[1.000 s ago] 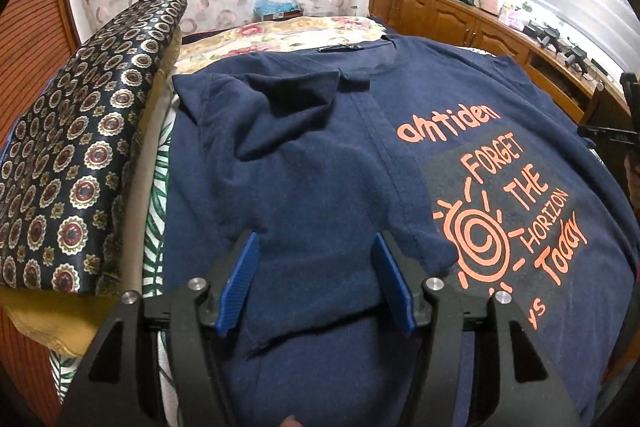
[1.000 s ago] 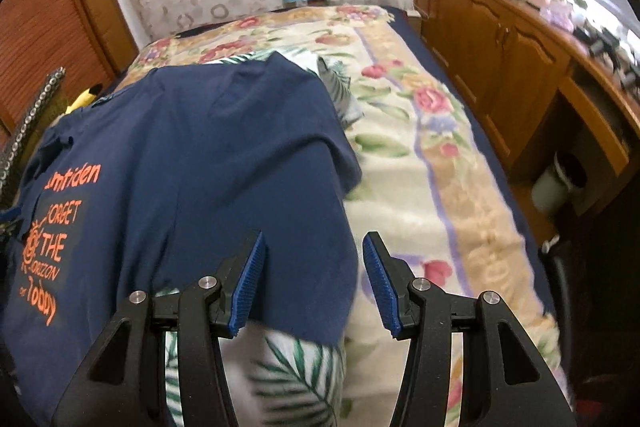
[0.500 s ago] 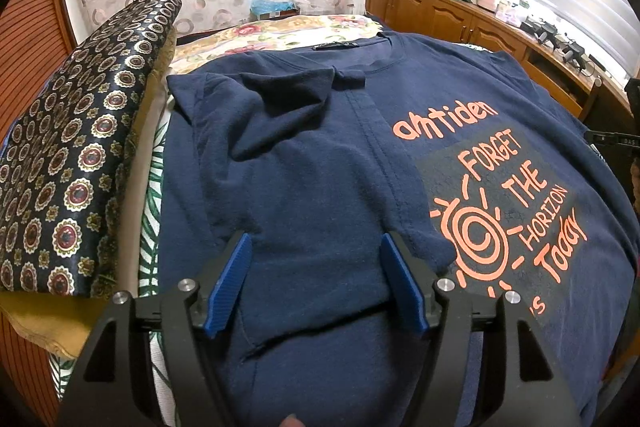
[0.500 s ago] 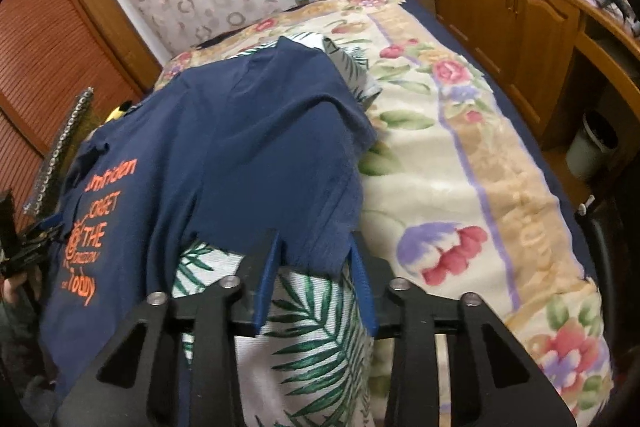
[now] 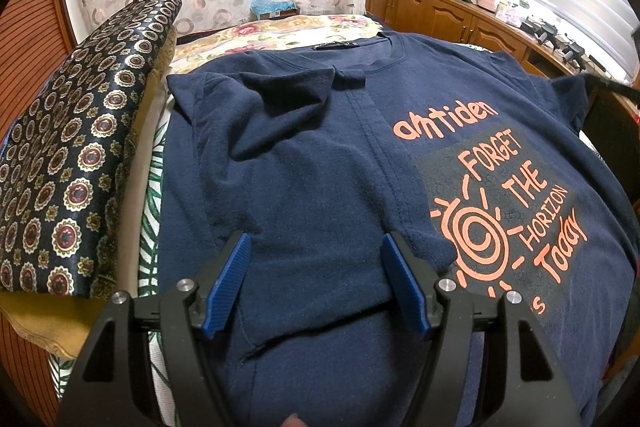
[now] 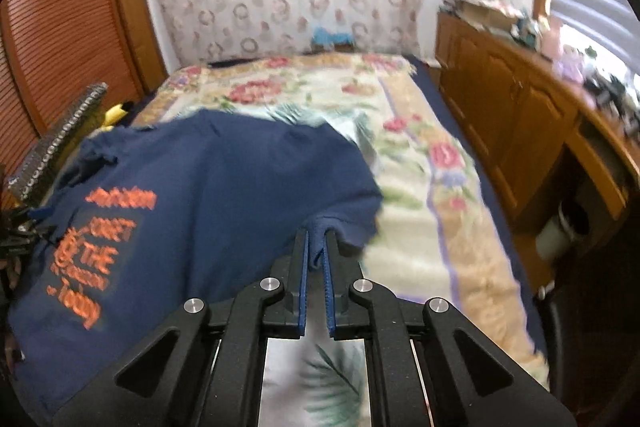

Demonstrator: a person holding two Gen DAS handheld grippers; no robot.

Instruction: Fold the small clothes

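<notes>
Since a sec ago the right gripper has gone from wide open to clamped on the hem edge of the navy T-shirt, now lifting that bunched corner off the palm-print cloth below. Left gripper hovers spread apart over the already folded-in left side, gripping nothing — its blue pads straddle the doubled fabric w/o pinching it. Shirt lies front-up on the floral bedspread, orange print showing, beside a patterned cushion. Likely light, limp cotton: it will sag and drag — best held at hem corners and shoulder seam, not mid-panel. Right-wrist view is motion-blurred.
</notes>
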